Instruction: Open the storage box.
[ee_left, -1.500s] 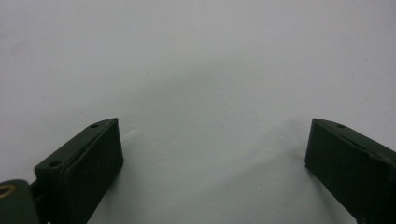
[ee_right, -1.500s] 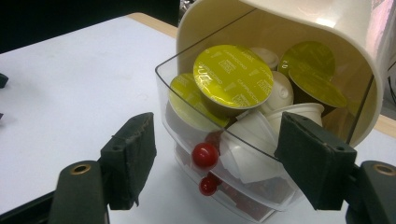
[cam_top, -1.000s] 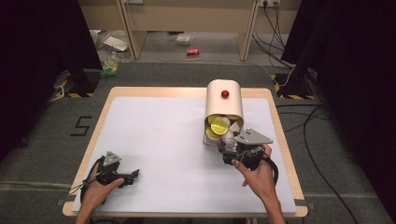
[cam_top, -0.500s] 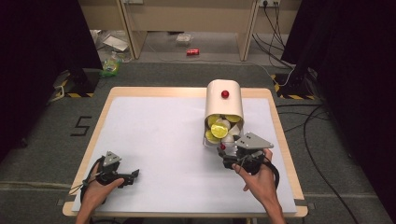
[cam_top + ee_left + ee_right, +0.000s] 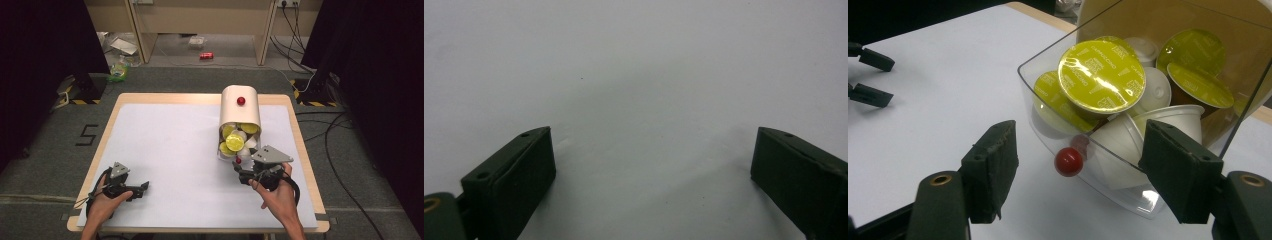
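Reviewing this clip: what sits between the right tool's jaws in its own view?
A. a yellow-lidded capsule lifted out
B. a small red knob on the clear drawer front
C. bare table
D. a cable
B: in the right gripper view, the red knob on the clear drawer of capsules lies between the right tool's open jaws, untouched.

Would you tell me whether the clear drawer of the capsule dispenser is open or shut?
Open: the clear drawer is pulled out of the dispenser, exposing capsules.

Even overhead light brightens the white table; dark edges at 3 and 9 o'clock. Glare gleams on the yellow lids; soft shadows, slightly soft focus.
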Action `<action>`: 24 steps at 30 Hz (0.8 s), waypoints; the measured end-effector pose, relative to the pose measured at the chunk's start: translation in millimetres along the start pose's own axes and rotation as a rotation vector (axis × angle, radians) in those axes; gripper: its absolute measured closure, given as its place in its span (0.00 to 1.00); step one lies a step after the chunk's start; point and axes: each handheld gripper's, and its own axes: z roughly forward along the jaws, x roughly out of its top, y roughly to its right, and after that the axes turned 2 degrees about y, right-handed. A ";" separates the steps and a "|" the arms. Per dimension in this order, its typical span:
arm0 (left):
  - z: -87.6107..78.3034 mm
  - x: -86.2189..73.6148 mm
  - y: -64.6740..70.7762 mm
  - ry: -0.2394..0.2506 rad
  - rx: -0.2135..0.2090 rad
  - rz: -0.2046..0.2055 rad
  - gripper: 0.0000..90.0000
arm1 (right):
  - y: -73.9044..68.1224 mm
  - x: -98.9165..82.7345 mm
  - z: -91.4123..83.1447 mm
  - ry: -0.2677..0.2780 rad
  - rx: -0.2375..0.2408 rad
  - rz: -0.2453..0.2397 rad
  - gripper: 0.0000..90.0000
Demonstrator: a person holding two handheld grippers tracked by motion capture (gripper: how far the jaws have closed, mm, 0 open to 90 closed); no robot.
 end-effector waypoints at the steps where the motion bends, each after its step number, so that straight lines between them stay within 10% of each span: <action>1: 0.0 0.0 0.0 0.001 0.000 0.000 0.04 | -0.4 -0.2 -0.2 0.000 -0.001 0.001 0.35; 24: -0.1 -0.1 -0.1 0.001 -0.001 -0.001 0.04 | -6.8 -4.7 -6.0 -0.030 0.011 -0.005 0.36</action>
